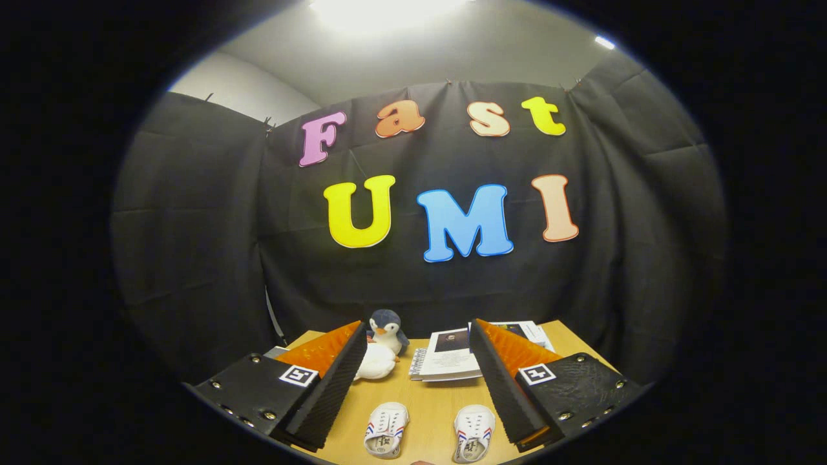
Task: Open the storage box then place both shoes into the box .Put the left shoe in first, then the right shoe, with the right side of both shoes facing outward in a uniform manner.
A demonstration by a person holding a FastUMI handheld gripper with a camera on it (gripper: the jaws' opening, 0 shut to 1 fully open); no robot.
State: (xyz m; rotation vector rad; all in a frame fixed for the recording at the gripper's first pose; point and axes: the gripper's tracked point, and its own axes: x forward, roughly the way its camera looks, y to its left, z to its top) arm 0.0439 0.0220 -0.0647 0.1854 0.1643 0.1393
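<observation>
Your tongs (pixel 418 381) are spread wide and hold nothing; both fingers hang above the wooden tabletop (pixel 426 403). Between them, close to you, lie two small white shoes with red and blue side stripes, side by side but apart: one (pixel 386 429) nearer your left finger, the other (pixel 473 433) nearer your right. Beyond them sit a plush penguin (pixel 386 330), a white soft toy (pixel 375 363) just in front of it, and a stack of booklets (pixel 449 356).

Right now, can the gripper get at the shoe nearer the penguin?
Probably yes: the gripper has its fingers spread wide, and that shoe lies on the bare table between them, nothing on it.
</observation>
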